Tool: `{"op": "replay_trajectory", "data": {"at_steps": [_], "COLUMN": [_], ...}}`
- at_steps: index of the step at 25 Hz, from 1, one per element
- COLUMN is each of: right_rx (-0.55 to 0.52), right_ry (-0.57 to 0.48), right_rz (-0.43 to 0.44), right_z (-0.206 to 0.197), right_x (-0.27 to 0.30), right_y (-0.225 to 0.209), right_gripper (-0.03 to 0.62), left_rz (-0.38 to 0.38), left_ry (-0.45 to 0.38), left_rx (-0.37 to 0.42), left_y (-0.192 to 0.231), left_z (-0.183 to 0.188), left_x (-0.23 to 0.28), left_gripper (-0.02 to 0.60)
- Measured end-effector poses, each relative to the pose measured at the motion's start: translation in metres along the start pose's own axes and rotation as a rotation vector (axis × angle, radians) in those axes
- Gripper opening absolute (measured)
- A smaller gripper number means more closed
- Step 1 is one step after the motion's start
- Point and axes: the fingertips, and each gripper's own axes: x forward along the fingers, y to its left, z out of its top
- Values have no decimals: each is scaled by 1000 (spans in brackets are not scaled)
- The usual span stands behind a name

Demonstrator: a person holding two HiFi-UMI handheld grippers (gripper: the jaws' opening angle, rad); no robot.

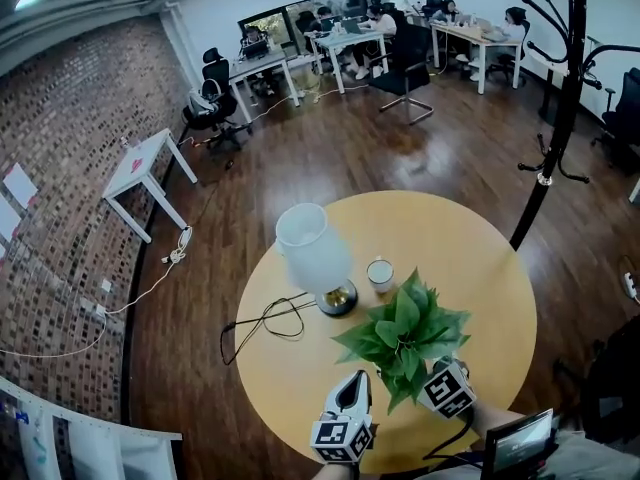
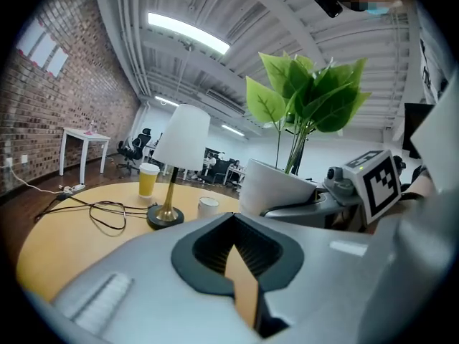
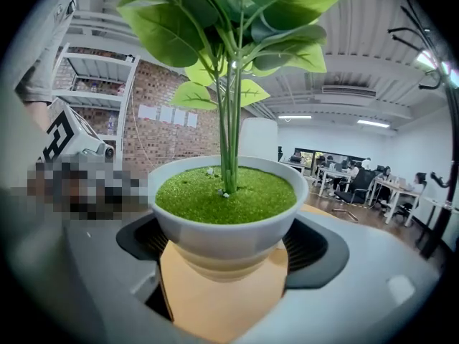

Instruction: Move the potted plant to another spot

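One bench (image 1: 480, 268): round, tan wood, and it fills the middle of my head view.
Lamp (image 1: 312, 253): white shade on a brass foot, standing on the bench at about 10 o'clock from the plant, well apart from it.
Potted plant (image 3: 226, 192): upright near the bench's middle, a little toward my edge at 6 o'clock. It has broad green leaves and a white bowl topped with green moss.
Right tongs (image 3: 228, 264): at 5 o'clock of the plant, pinching the white bowl low on its sides, one black pad against each flank.
Left tongs (image 2: 240, 264): at 7 o'clock of the plant, just beside the pot but apart from it. They are pressed nearly together, I see only a thin sliver of bench between them, and they hold nothing.
Cable (image 1: 265, 323): black, looped loosely on the bench at 9 o'clock and trailing over the rim.
Cup (image 1: 380, 273): small and white, at 12 o'clock of the plant, just beside the lamp foot.
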Motion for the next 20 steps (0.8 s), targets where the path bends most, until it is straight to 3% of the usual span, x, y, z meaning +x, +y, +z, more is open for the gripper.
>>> {"op": "replay_trajectory", "data": {"at_steps": [12, 20], "right_rx": [41, 73], "right_ry": [7, 1], "right_rz": [-152, -190], "right_z": [-7, -16], "right_x": [-52, -93], "right_y": [-35, -73], "right_gripper": [494, 494], "left_rz": [-156, -184], "left_ry": [9, 27], "left_rx": [34, 62], "left_y": [-54, -104], "left_z": [1, 7], "left_x": [11, 29], "left_gripper": [-9, -9]}}
